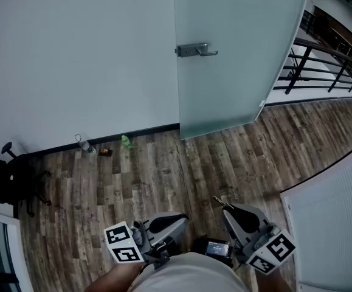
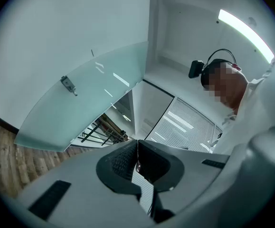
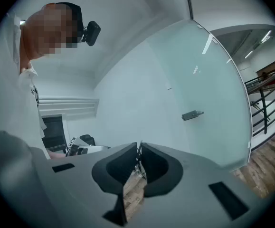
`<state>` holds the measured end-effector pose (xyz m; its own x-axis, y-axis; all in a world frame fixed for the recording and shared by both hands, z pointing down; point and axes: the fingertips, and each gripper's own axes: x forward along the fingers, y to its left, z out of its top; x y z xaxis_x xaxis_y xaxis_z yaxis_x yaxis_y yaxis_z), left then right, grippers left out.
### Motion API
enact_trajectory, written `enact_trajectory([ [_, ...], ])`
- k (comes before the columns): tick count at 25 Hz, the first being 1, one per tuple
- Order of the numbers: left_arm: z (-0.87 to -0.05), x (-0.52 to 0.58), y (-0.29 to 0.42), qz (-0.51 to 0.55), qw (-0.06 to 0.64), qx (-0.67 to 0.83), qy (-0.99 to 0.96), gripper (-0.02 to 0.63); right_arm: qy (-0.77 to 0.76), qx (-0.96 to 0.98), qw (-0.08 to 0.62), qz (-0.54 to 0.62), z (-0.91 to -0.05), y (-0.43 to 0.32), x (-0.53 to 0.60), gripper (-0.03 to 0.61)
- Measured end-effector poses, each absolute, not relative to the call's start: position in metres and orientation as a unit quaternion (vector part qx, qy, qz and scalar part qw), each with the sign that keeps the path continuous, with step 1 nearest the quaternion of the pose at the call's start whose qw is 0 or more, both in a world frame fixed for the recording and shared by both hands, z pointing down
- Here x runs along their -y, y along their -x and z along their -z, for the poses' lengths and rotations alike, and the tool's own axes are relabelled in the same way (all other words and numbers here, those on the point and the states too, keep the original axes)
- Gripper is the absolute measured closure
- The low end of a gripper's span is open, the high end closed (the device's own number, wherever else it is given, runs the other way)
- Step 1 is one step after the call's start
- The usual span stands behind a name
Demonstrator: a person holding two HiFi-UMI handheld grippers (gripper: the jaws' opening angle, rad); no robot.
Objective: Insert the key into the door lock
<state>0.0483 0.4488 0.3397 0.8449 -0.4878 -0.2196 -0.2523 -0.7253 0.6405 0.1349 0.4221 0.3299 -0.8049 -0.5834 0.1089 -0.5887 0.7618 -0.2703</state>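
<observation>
Low by the person's waist, the left gripper (image 1: pixel 174 219) has its fingers closed together on nothing. To its right, the right gripper (image 1: pixel 228 206) pinches the key (image 1: pixel 218 200) in shut fingers, its tip jutting over the wooden floor (image 1: pixel 182 169). The frosted glass door (image 1: pixel 236 90) and its lever handle (image 1: pixel 195 50) stand well apart, ahead.

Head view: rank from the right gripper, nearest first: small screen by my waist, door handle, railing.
1. Small screen, just left of the right gripper.
2. Door handle, ahead on the glass door.
3. Railing, far right, beyond the door.
</observation>
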Motion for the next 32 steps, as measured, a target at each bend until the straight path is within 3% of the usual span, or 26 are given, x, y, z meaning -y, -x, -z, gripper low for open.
enact_trajectory([
  [5,-0.343,-0.450,-0.048,0.186,0.313,0.205,-0.908,0.597,-0.313,0.938,0.005,-0.151,-0.331,-0.135,-0.422,0.541],
  [12,-0.343,-0.448,-0.042,0.185,0.312,0.205,-0.909,0.597,-0.309,0.932,-0.056,-0.182,-0.320,-0.134,-0.417,0.541],
  [32,-0.336,-0.445,-0.018,0.187,0.312,0.199,-0.910,0.597,-0.341,0.921,-0.036,-0.185,-0.318,-0.116,-0.407,0.543],
])
